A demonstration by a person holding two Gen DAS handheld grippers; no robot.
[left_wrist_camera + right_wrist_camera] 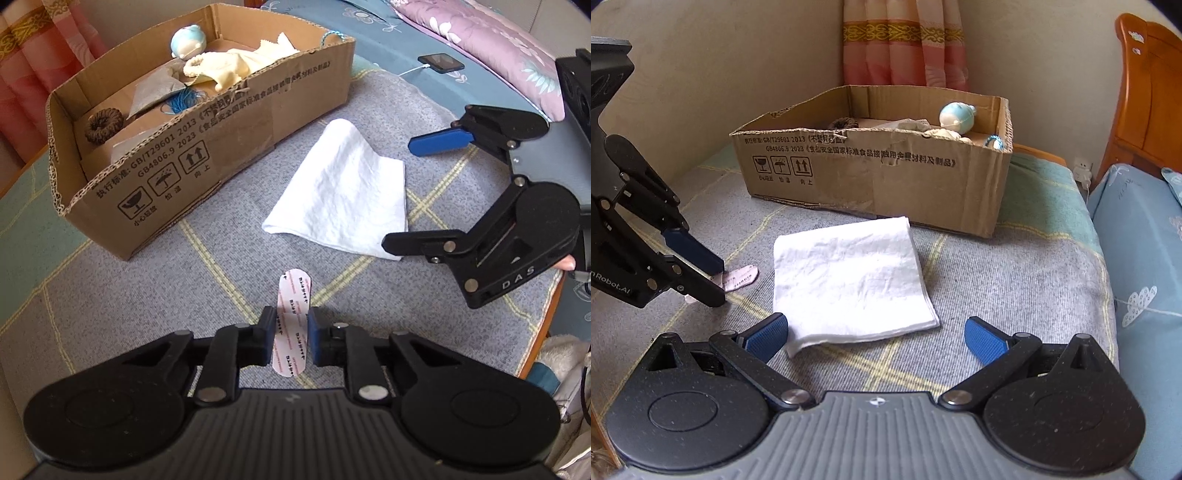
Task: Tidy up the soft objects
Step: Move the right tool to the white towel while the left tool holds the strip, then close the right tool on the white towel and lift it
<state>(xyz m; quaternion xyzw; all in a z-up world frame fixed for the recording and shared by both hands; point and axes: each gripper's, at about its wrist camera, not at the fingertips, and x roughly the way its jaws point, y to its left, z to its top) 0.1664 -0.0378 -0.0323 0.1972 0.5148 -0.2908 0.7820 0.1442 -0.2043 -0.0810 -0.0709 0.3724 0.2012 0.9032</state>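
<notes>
Adhesive strip (291,322), nearest the left tongs (291,341), lies flat on the grey checked bed blanket (147,295) between their narrowly parted pads, seemingly not yet pinched; judged featherlight, limp, thin and smooth, it is best nipped at one rounded end. Right tongs (875,338) stand wide open at the near edge of a folded white cloth (849,273): soft, crinkled, likely to sag if lifted by a corner. Beyond, a corrugated cardboard box (871,181) with torn rims holds a knitted ring, cream fabric and a pale-blue plush
</notes>
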